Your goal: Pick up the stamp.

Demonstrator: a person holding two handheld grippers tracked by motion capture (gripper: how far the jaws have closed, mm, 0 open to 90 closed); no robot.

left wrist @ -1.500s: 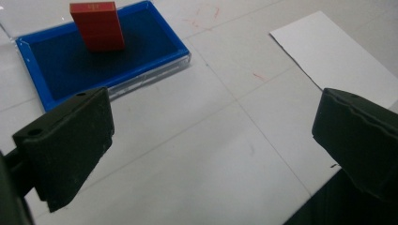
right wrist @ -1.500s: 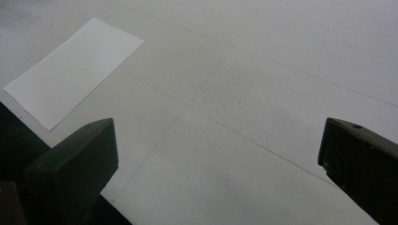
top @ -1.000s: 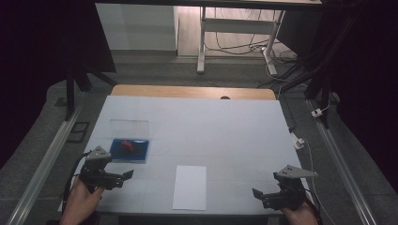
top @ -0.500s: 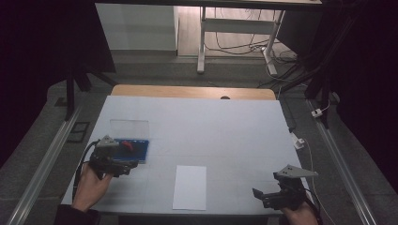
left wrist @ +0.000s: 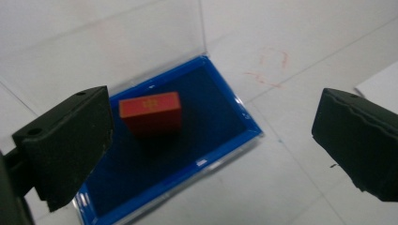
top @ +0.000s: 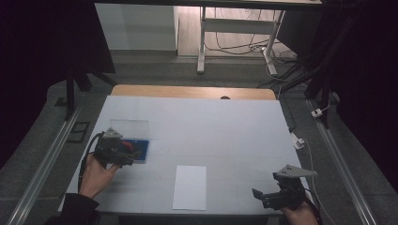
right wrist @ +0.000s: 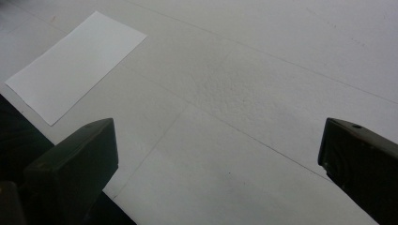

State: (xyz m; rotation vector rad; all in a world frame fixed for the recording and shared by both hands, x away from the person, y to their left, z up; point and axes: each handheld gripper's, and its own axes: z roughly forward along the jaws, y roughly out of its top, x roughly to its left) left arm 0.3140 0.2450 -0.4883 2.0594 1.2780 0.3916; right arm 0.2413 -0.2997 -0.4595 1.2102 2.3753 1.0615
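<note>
Stamp [left wrist: 150, 113] sits upright in open blue case [left wrist: 220, 154], untouched. Left tool [top: 123, 153] hovers over it, jaws wide apart, holding nothing; pickup not yet done. Right tool [top: 265, 196] wide open, empty, near paper [top: 190, 186] on surface [top: 225, 131].

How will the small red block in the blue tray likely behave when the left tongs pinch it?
The red block looks rigid and flat-sided, so it should probably grip squarely without rolling. It seems small, likely light. Standing loose in the blue tray, it may slide or tip if nudged by one jaw first.
</note>
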